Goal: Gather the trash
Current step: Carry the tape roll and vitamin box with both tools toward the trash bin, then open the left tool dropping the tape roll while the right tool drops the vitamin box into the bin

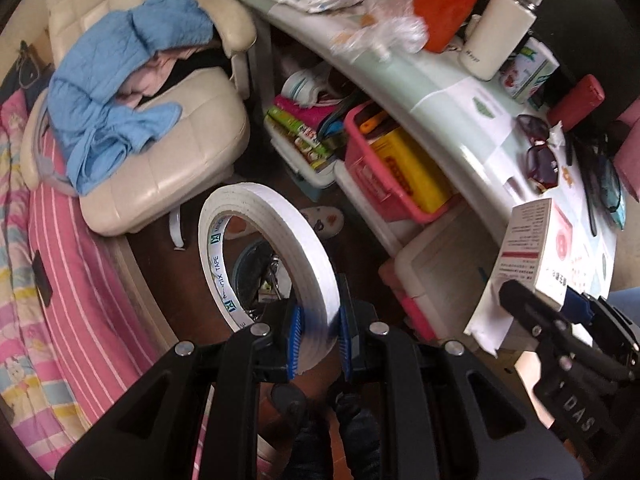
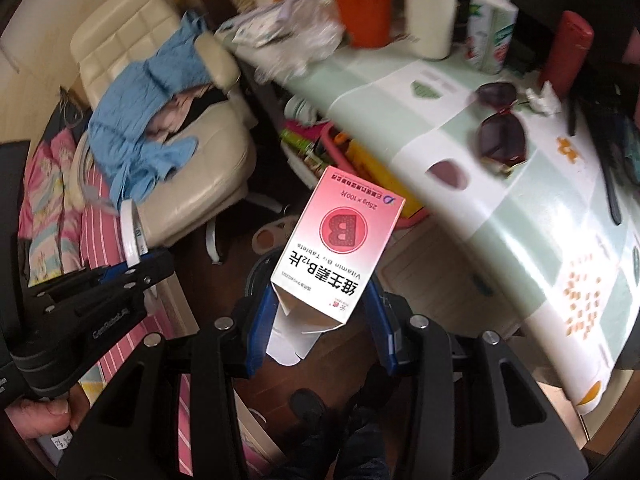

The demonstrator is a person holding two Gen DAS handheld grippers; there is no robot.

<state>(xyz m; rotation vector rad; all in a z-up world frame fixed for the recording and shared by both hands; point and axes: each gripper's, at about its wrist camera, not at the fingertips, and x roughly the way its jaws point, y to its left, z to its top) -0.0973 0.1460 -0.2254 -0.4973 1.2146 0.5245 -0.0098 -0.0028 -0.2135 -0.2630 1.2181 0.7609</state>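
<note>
My left gripper (image 1: 318,332) is shut on a white roll of double-sided tape (image 1: 264,252), held upright on edge above the dark floor. My right gripper (image 2: 320,320) is shut on a pink and white vitamin tablet box (image 2: 340,236) whose bottom flap hangs open. Each gripper shows in the other view: the right gripper (image 1: 576,304) with the vitamin tablet box (image 1: 532,240) at the right, the left gripper (image 2: 128,270) with the tape roll (image 2: 132,232) at the left. A dark round bin (image 1: 256,272) with something in it lies below, seen through the tape roll.
A cluttered desk (image 2: 460,152) carries sunglasses (image 2: 500,128), a crumpled white scrap (image 2: 544,98), an orange cup (image 2: 362,4) and a white bottle (image 1: 500,28). A cream chair (image 1: 160,152) with blue cloth (image 1: 120,92) stands at the left by a pink-striped bed (image 1: 60,280). A pink basket (image 1: 384,168) sits under the desk.
</note>
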